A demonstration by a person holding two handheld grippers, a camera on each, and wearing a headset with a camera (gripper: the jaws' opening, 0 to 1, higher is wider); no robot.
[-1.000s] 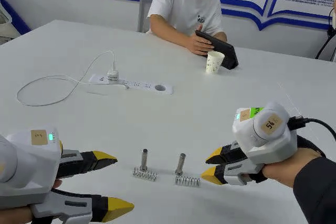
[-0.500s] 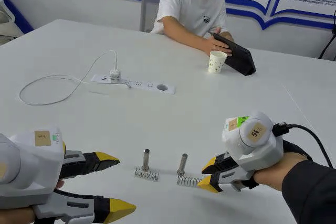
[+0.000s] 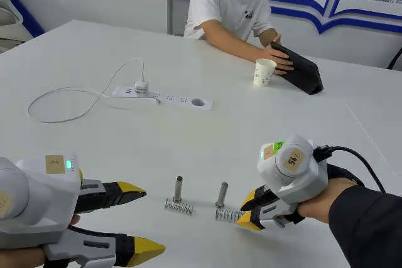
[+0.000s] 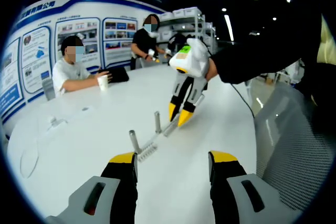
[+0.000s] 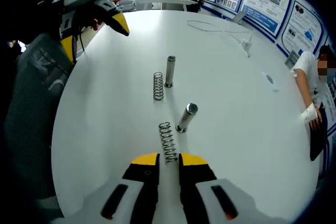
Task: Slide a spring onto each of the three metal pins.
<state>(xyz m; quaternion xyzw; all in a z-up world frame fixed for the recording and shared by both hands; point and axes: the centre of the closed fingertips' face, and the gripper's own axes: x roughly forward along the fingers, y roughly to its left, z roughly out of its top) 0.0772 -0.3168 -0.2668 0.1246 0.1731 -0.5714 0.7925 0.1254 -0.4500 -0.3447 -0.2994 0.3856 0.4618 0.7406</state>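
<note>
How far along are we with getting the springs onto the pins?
Nothing done yet: the near pin and far pin stand bare, with the near spring and far spring lying beside them on the table. In hand: the right gripper straddles the near spring's end; clamped or not, I can't tell. The left gripper hangs open. Left: seating every spring.

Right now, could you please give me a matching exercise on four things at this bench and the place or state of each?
1 left gripper
2 right gripper
3 paper cup
4 power strip

A tips at one end of a spring lying flat
B white charger plugged into it
C jaws wide apart, holding nothing
D near the seated person's tablet

Pairs: 1-C, 2-A, 3-D, 4-B
</note>
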